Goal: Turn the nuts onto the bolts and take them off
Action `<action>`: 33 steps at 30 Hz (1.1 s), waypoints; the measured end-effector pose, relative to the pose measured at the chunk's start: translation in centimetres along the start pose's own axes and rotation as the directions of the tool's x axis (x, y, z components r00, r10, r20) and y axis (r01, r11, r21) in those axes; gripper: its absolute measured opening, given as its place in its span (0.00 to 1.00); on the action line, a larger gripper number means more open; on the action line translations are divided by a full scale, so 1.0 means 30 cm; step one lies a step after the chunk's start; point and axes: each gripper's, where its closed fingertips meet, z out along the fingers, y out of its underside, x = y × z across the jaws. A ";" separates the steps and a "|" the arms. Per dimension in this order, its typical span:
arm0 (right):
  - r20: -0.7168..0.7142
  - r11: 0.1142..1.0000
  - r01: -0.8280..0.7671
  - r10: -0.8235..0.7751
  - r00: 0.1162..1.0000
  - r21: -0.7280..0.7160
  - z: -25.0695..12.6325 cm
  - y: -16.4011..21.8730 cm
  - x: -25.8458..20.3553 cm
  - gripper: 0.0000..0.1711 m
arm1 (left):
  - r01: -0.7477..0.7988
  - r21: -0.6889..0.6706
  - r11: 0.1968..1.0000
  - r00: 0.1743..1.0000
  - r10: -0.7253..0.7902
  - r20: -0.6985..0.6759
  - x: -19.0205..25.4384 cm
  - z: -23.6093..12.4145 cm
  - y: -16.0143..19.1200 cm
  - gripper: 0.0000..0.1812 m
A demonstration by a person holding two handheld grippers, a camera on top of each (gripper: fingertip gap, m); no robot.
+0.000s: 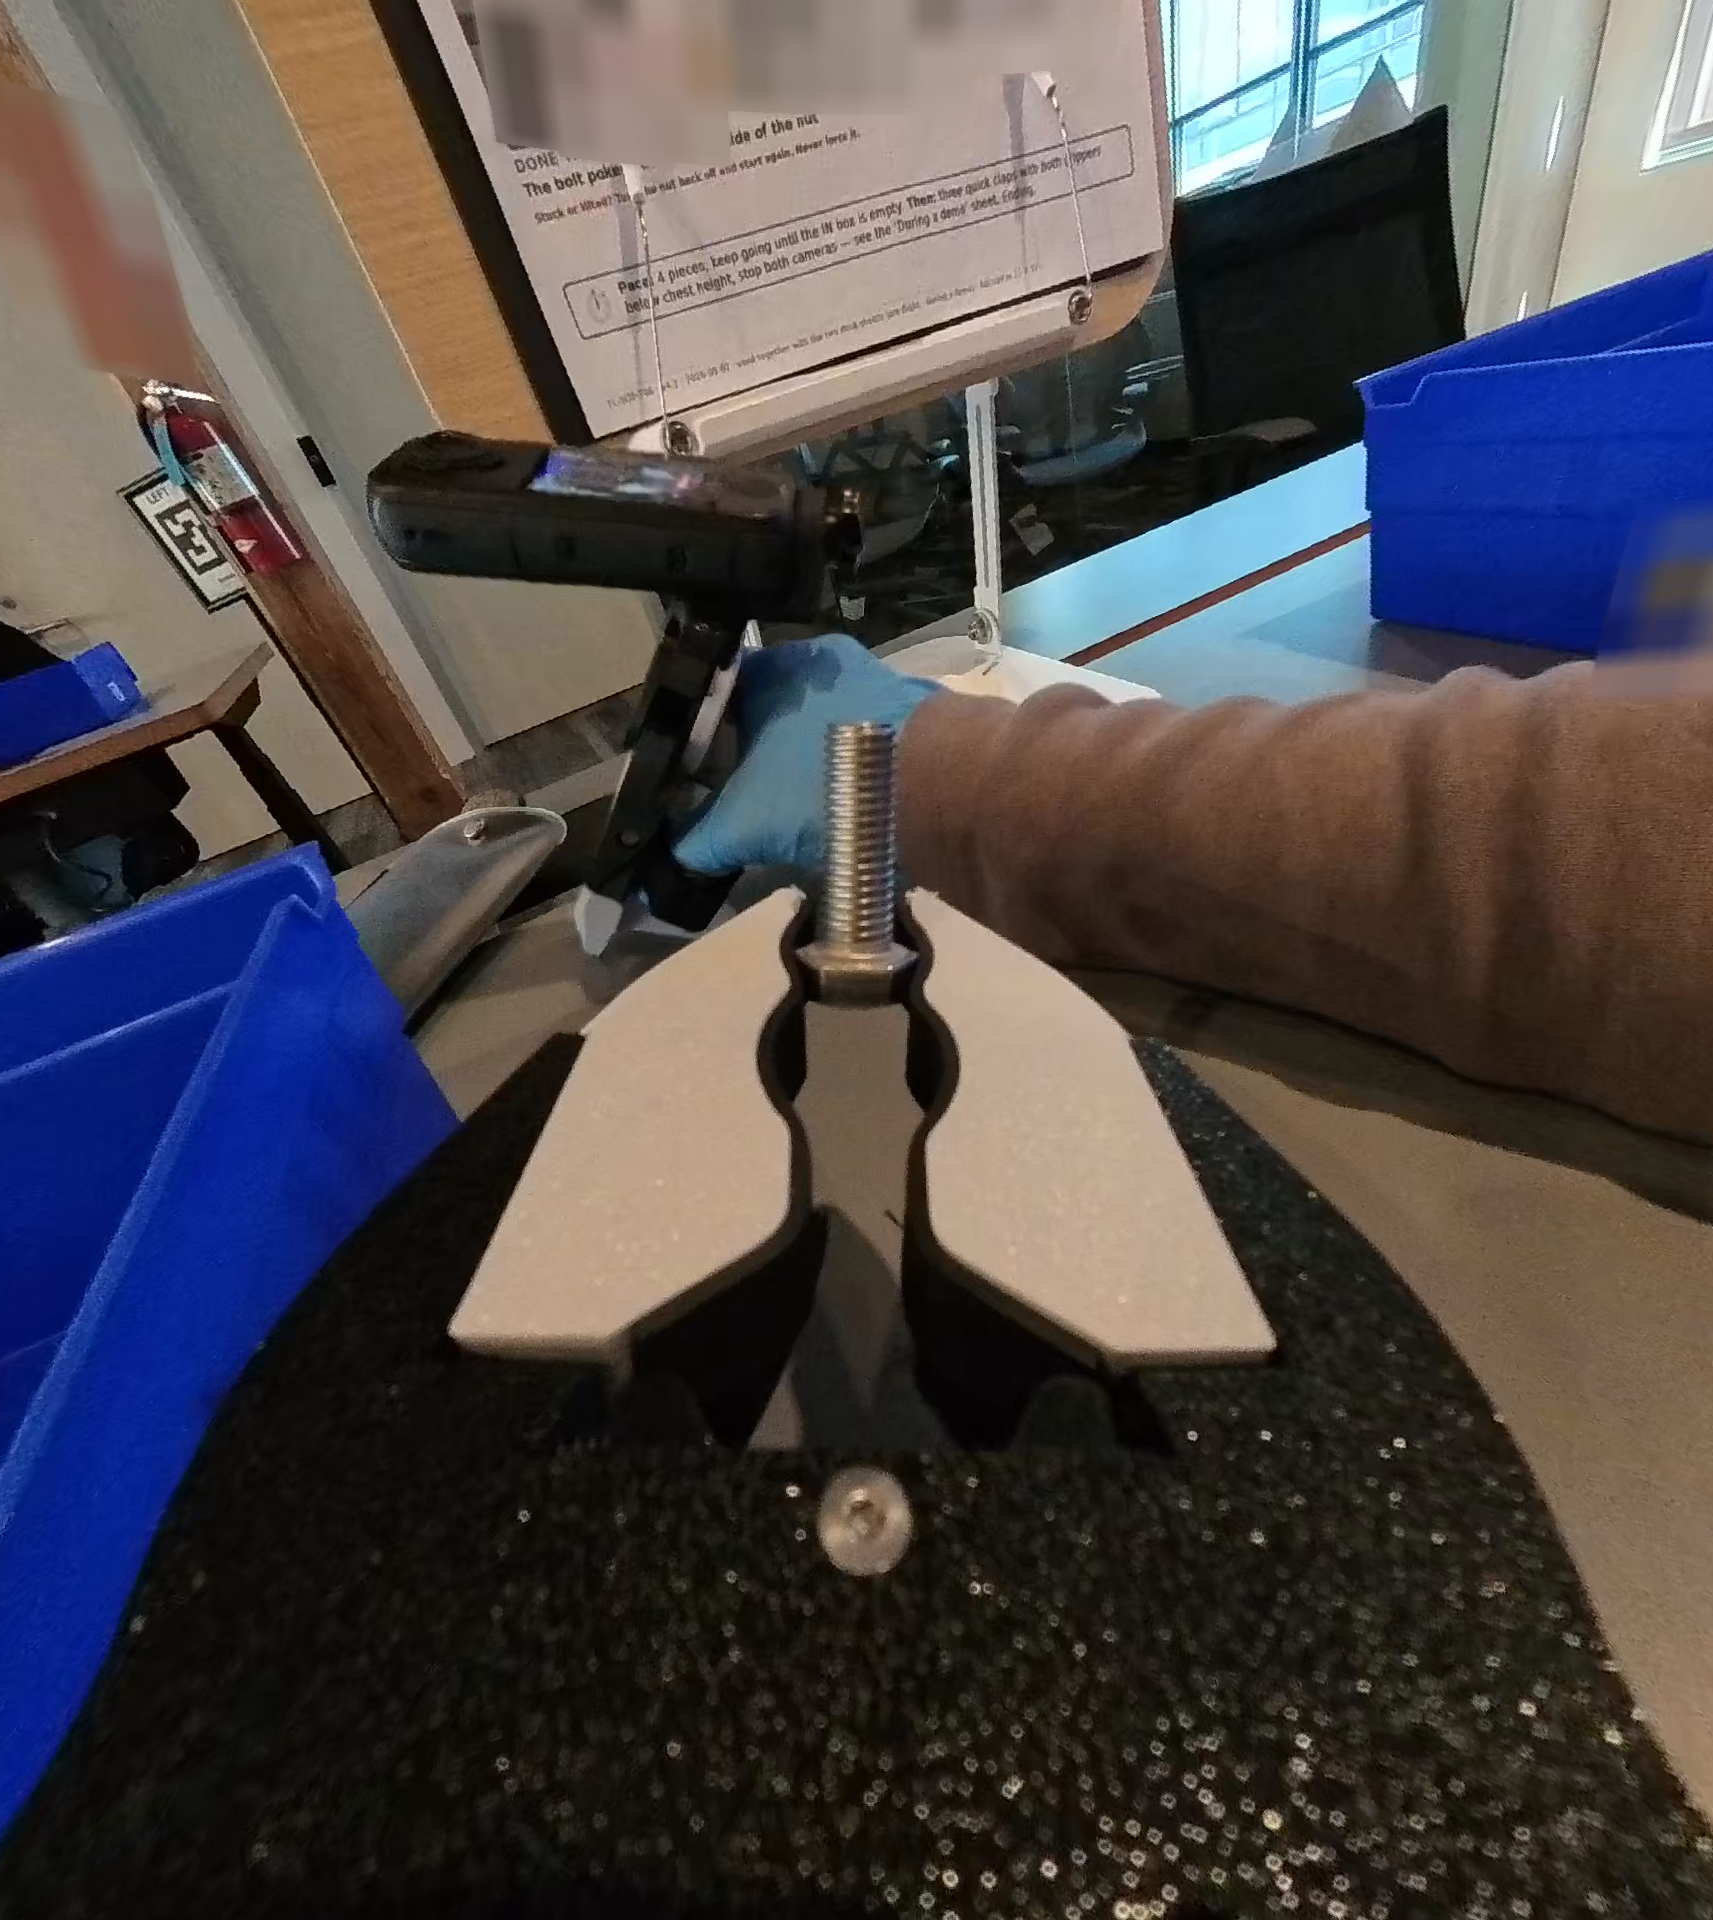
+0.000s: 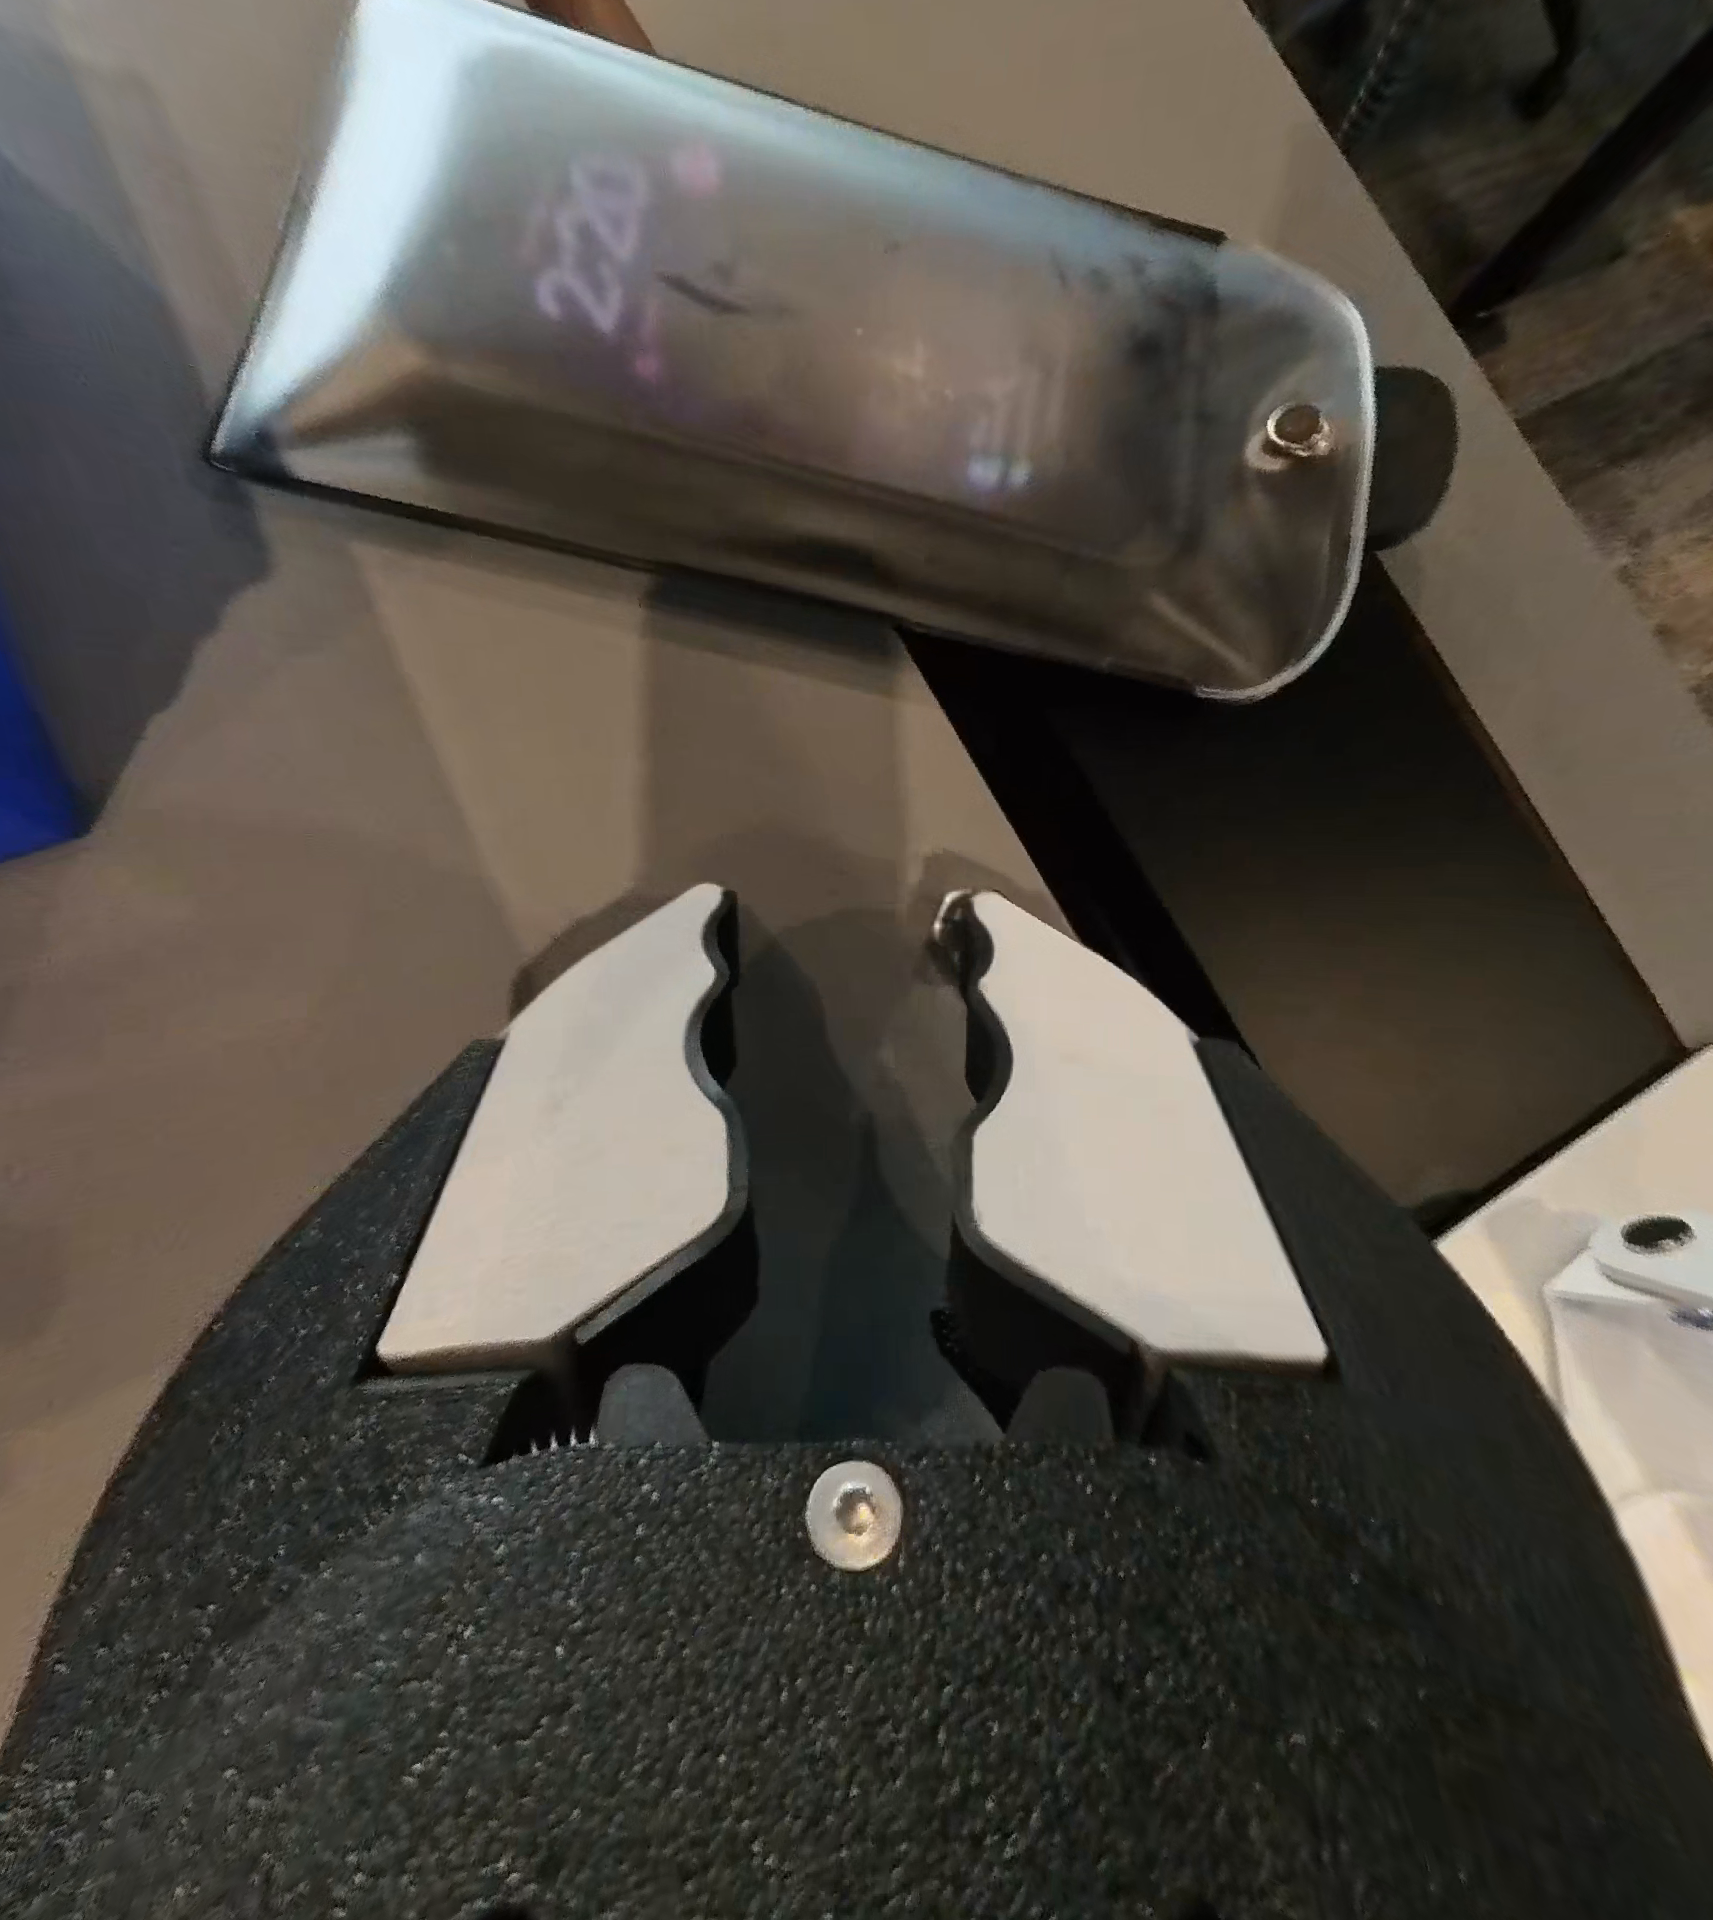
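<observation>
- The bolt (image 1: 860,852) stood upright in the left tongs (image 1: 857,935), its hex head clamped between the two tips and its threaded shank pointing to 12 o'clock.
- No nut sat on the shank.
- Behind the bolt, a gloved hand (image 1: 800,758) held the right tongs' handle; its brown sleeve (image 1: 1351,862) ran off to 3 o'clock.
- A black camera (image 1: 592,530) sat atop that handle, at 11 o'clock from the bolt.
- The right tongs (image 2: 836,935) were apart, gripping nothing, above the grey table (image 2: 260,831).
- Something small and metallic showed at the tip of the right-hand finger; what it was I could not tell.
- A shiny metal scoop (image 2: 779,416) lay on the table at 12 o'clock from those tongs.
- A blue bin (image 1: 125,1143) stood at 9 o'clock from the left tongs, another bin (image 1: 1600,468) at 2 o'clock.
- A printed sheet on a white stand (image 1: 831,229) rose at 12 o'clock.
</observation>
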 end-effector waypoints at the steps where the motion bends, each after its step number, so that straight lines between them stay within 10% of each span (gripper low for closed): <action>1: -0.020 1.000 0.000 0.000 1.000 -0.010 -0.004 0.004 0.011 0.25 | 0.000 0.002 1.000 1.000 0.000 0.001 -0.001 -0.002 -0.001 0.08; 22: 0.050 0.994 -0.099 0.096 0.994 0.052 0.015 0.004 0.050 0.11 | -0.011 0.008 1.000 1.000 0.011 -0.016 0.016 0.003 -0.005 0.08; 33: -0.164 0.954 0.068 -0.020 0.986 0.291 -0.313 0.113 -0.120 0.10 | -0.004 0.027 1.000 1.000 0.004 0.002 0.011 -0.025 -0.019 0.07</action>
